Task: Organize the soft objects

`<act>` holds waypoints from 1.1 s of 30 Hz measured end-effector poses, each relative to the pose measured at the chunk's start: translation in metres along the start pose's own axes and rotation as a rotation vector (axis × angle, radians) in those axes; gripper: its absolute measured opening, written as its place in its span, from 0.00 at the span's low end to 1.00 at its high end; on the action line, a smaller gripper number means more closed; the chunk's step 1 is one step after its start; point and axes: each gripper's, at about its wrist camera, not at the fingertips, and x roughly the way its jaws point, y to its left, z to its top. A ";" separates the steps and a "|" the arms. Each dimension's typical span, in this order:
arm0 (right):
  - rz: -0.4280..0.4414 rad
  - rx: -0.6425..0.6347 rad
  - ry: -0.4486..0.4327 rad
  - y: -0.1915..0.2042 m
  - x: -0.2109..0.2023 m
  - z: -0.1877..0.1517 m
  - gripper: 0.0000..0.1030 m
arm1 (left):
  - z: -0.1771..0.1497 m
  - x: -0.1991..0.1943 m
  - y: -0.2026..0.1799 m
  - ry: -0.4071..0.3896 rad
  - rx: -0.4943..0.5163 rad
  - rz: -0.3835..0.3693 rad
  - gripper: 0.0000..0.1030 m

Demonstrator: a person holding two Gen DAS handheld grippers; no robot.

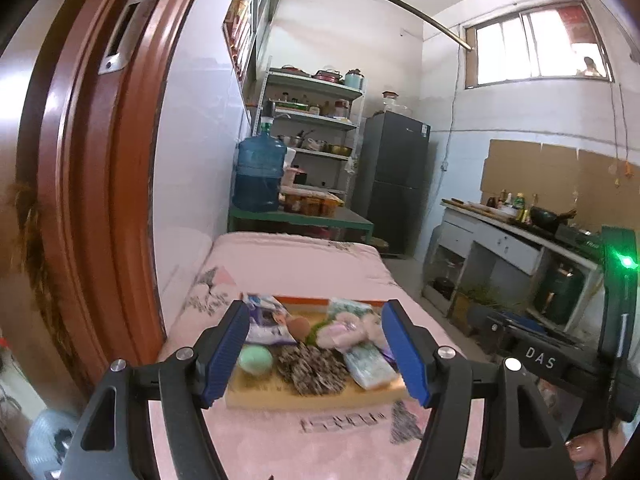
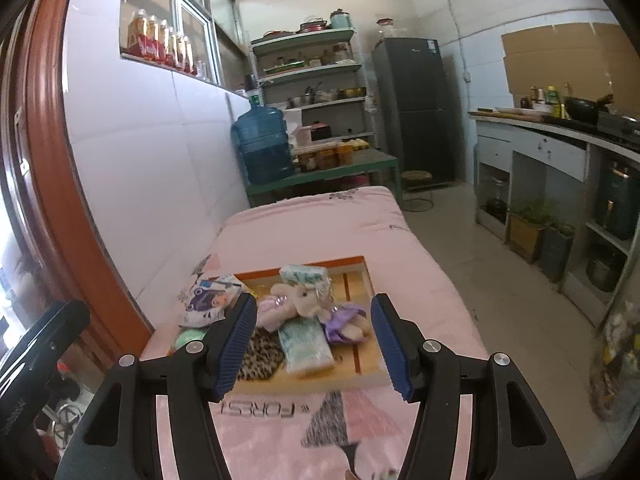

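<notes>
On the pink printed bedcover (image 2: 312, 232) we see a shallow wooden tray with orange dividers (image 2: 360, 280) holding the soft things. From the left: a purple-and-white printed plastic packet (image 2: 208, 300) overhangs the tray's left edge, with a pale green rounded sponge (image 1: 256, 360) in front of it. Next comes a leopard-print fabric piece (image 1: 312, 368), then a pink plush toy in a purple dress (image 2: 296, 304) lying between two tissue packs (image 2: 306, 346). Our left gripper (image 1: 316, 356) hangs before the tray, jaws spread, nothing between them. Our right gripper (image 2: 314, 344) likewise stands released and empty, short of the tray.
</notes>
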 end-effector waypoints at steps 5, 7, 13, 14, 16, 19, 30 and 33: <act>-0.006 -0.003 0.022 0.000 -0.026 -0.020 0.59 | -0.012 -0.025 -0.004 0.027 -0.036 -0.020 0.66; 0.000 -0.004 0.027 0.002 -0.035 -0.026 0.59 | -0.016 -0.032 -0.007 0.029 -0.043 -0.012 0.66; 0.009 -0.046 0.005 0.016 -0.066 -0.040 0.59 | -0.035 -0.054 -0.022 0.036 -0.024 0.092 0.66; 0.003 -0.057 0.001 0.019 -0.069 -0.042 0.59 | -0.037 -0.056 -0.023 0.038 -0.027 0.091 0.66; -0.010 -0.075 -0.007 0.023 -0.074 -0.043 0.59 | -0.042 -0.058 -0.022 0.057 -0.041 0.060 0.66; -0.029 -0.093 -0.014 0.027 -0.081 -0.046 0.59 | -0.047 -0.061 -0.019 0.076 -0.061 0.054 0.66; -0.036 -0.144 -0.008 0.038 -0.081 -0.056 0.59 | -0.053 -0.057 -0.016 0.110 -0.025 0.159 0.66; -0.031 -0.142 0.004 0.039 -0.078 -0.059 0.59 | -0.056 -0.055 -0.017 0.121 -0.014 0.166 0.66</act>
